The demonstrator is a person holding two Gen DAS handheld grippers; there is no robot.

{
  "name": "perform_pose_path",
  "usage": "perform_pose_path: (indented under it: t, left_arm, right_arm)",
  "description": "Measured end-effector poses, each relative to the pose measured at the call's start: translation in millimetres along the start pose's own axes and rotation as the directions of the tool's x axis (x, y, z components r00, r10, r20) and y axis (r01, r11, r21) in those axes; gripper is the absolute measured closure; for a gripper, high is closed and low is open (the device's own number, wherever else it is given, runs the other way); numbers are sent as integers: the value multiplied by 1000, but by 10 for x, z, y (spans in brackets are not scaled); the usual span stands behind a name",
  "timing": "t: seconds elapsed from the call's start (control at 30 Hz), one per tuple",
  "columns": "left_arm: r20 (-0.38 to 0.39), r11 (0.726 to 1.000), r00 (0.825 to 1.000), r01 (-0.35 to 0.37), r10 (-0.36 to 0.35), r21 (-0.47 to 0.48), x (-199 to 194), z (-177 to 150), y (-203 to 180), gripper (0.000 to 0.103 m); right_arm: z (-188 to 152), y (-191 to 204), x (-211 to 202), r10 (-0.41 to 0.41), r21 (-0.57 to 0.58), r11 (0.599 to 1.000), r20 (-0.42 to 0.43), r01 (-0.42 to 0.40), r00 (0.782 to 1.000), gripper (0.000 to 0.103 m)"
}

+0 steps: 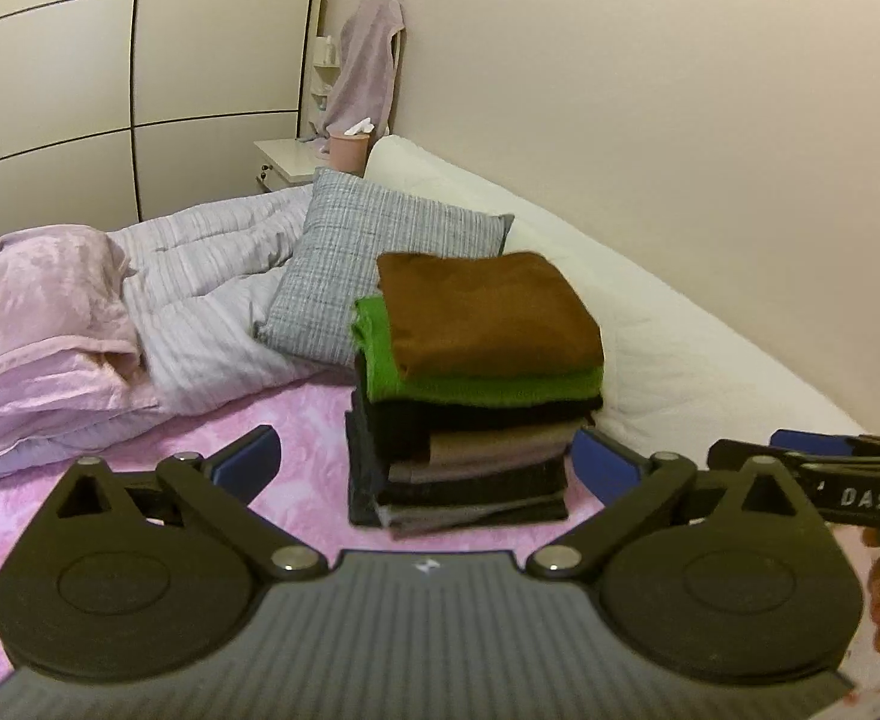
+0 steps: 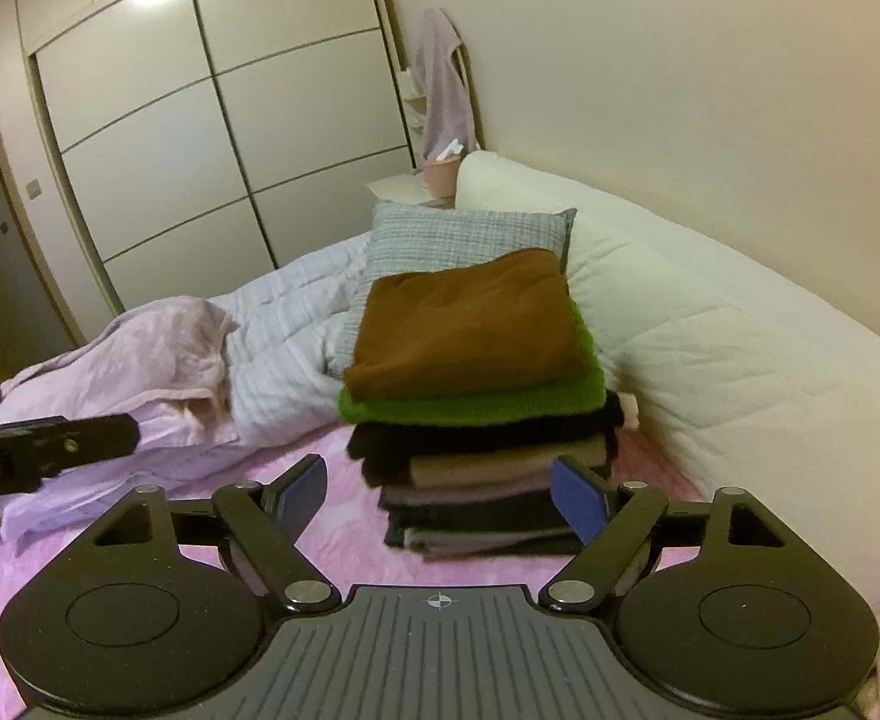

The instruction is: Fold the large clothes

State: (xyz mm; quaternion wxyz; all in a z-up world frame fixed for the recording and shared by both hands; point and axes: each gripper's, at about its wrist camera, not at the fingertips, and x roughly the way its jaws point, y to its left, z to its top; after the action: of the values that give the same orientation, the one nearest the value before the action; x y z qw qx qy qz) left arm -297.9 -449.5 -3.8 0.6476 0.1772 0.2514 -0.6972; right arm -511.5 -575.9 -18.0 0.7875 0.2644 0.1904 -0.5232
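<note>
A stack of folded clothes stands on the pink bedspread, with a brown garment on top, a green one under it, then black, tan and grey layers. My left gripper is open, its blue pads clear of the stack, nothing between them. In the right wrist view the same stack sits ahead of my right gripper, which is open and empty. The brown garment lies flat on top. Each gripper shows at the edge of the other's view.
A grey patterned pillow lies behind the stack. A striped duvet and a pink crumpled blanket fill the left of the bed. A white padded mattress edge runs along the wall. A wardrobe and nightstand with pink cup stand behind.
</note>
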Motion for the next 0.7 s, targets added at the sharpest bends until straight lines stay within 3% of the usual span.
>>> perform_pose_path:
  t: [0.37, 0.7]
  left_arm:
    - [-121, 1000, 993, -11, 11, 4, -765, -641, 38, 1]
    - [-163, 1000, 987, -12, 11, -1, -1139, -985, -108, 1]
  right_arm:
    - [-683, 335, -797, -96, 57, 993, -80, 101, 992, 24]
    - [-1053, 500, -1251, -63, 17, 998, -132, 66, 989, 24]
